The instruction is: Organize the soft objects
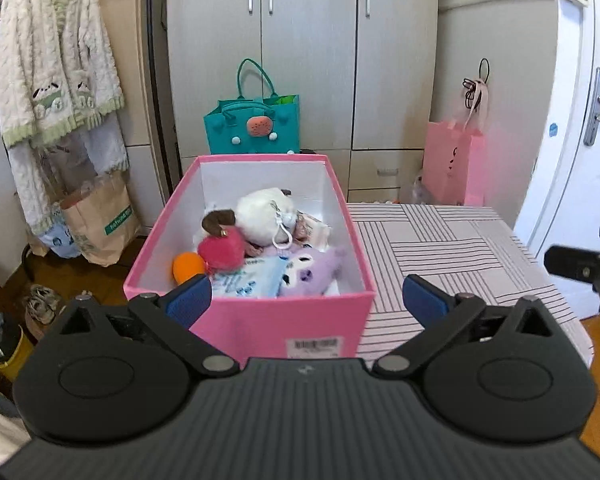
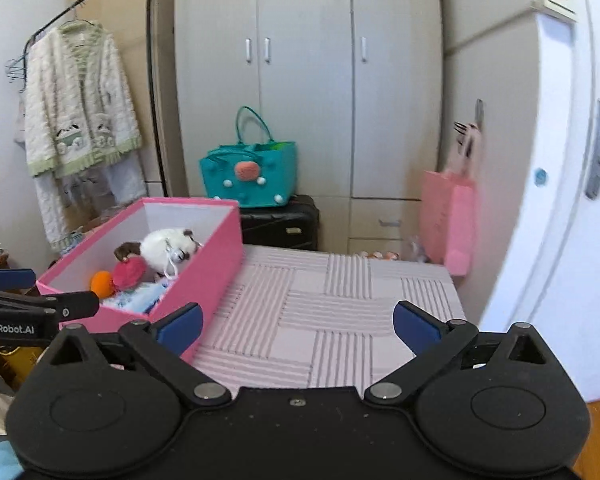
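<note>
A pink box (image 1: pixel 256 320) stands on the left part of a table covered in a striped pink cloth (image 1: pixel 440 248). Inside lie a white plush (image 1: pixel 262 212), a red plush ball (image 1: pixel 222 252), an orange ball (image 1: pixel 188 266), a purple plush (image 1: pixel 316 268) and a light blue packet (image 1: pixel 248 282). My left gripper (image 1: pixel 306 300) is open and empty, just in front of the box's near wall. My right gripper (image 2: pixel 298 326) is open and empty above the bare cloth (image 2: pixel 340 300), to the right of the box (image 2: pixel 204 276). The white plush (image 2: pixel 164 246) shows there too.
A grey wardrobe (image 1: pixel 308 60) stands behind the table. A teal bag (image 1: pixel 254 124) sits behind the box, on a black case (image 2: pixel 280 224). A pink bag (image 1: pixel 454 164) hangs at the right by a white door (image 1: pixel 572 140). A clothes rack with a white cardigan (image 1: pixel 52 64) is at the left.
</note>
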A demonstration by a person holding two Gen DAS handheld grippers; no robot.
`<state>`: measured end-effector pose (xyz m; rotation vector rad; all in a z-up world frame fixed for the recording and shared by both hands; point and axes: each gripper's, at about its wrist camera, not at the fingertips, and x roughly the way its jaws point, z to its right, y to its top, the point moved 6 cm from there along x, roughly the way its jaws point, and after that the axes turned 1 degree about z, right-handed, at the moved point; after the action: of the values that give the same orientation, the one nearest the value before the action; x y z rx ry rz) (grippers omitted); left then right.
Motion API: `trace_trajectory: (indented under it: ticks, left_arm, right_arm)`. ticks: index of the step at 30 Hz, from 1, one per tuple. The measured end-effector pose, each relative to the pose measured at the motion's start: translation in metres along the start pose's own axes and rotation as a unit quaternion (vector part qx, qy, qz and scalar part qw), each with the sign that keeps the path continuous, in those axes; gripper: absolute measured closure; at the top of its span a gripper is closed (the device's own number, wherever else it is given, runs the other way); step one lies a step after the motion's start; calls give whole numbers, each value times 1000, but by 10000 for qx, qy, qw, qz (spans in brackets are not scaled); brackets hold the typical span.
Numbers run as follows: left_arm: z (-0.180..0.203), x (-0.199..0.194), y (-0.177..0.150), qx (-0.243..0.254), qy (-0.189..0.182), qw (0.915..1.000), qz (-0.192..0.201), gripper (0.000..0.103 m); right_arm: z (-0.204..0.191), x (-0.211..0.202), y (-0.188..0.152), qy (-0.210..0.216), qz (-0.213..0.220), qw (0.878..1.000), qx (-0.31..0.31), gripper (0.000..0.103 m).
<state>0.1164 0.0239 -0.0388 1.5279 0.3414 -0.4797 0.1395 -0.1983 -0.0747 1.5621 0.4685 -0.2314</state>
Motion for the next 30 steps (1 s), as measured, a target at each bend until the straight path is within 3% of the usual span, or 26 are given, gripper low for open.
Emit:
trace_trajectory:
  ticks: [10,20,30]
  left_arm:
    - [14,-22,-13,-65,71,9996,267,0]
    - [15,-22,-21,-62,170,9994,306,0]
    - [18,-33,-26,42,317,9979,567,0]
  right_arm:
    - [6,-32,-15,-253,182,9995,97,0]
    - [9,-39,-23,-617,368,9974,-51,0]
    - [9,-44,-28,-685,488,9965,-25,0]
